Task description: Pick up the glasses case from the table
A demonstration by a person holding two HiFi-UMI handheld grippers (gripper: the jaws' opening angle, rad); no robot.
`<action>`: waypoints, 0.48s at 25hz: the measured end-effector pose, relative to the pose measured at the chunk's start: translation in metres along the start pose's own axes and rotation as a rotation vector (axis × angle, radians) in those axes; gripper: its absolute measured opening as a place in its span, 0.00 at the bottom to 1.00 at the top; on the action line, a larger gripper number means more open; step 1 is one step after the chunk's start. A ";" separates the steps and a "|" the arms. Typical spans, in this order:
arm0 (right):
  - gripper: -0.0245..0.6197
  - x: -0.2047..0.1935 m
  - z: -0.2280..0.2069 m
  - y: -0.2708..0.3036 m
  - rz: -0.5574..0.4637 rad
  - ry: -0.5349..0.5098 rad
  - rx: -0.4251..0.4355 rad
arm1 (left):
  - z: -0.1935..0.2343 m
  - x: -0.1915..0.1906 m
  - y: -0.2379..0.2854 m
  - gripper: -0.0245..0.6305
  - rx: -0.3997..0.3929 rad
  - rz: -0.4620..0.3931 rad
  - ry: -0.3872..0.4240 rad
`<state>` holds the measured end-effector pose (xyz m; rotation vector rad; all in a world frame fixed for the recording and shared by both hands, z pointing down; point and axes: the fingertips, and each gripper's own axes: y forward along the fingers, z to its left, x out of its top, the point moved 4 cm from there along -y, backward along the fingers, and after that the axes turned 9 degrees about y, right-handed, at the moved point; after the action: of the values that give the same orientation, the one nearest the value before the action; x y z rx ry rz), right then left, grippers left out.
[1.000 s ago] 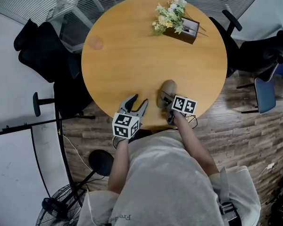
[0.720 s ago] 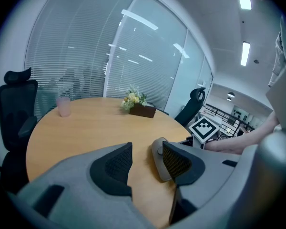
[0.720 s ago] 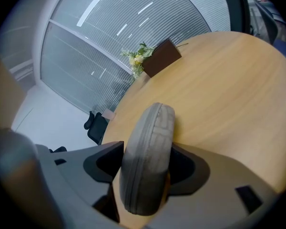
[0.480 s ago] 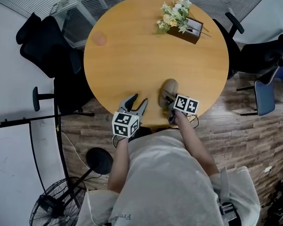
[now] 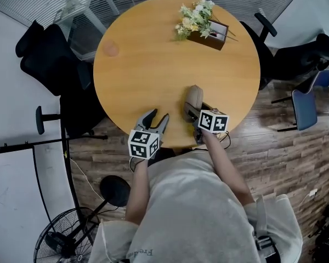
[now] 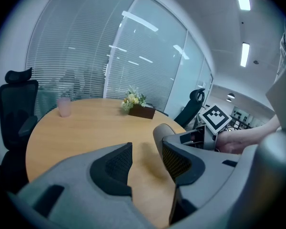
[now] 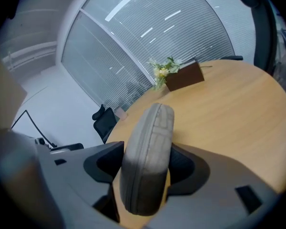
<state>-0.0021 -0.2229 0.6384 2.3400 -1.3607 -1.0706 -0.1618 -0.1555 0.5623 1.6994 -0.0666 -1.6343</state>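
The grey-brown glasses case (image 5: 193,98) is up off the round wooden table (image 5: 153,64), near its front edge. My right gripper (image 5: 196,112) is shut on it; its jaws have just been closing with the case between them. In the right gripper view the case (image 7: 150,147) stands on its narrow edge between both pads, tilted, with the tabletop below it. My left gripper (image 5: 158,116) hovers open over the front edge, left of the case, with nothing between its fingers (image 6: 115,163). From the left gripper view the case (image 6: 161,131) shows just right of the jaws.
A brown box of flowers (image 5: 205,27) sits at the table's far side and a pink cup (image 5: 111,49) at the far left. Black office chairs (image 5: 49,59) ring the table. A floor fan (image 5: 66,240) stands lower left.
The right gripper has risen and rolled with the case, which has left the tabletop and turned onto its edge. The left gripper has stayed put.
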 end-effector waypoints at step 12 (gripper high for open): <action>0.46 0.020 0.043 -0.025 -0.030 -0.415 -0.014 | 0.003 0.010 -0.001 0.34 0.010 -0.030 0.001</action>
<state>-0.0091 -0.2194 0.5858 2.2138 -1.4410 -1.6378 -0.1629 -0.1614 0.5532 1.7166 -0.0491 -1.6581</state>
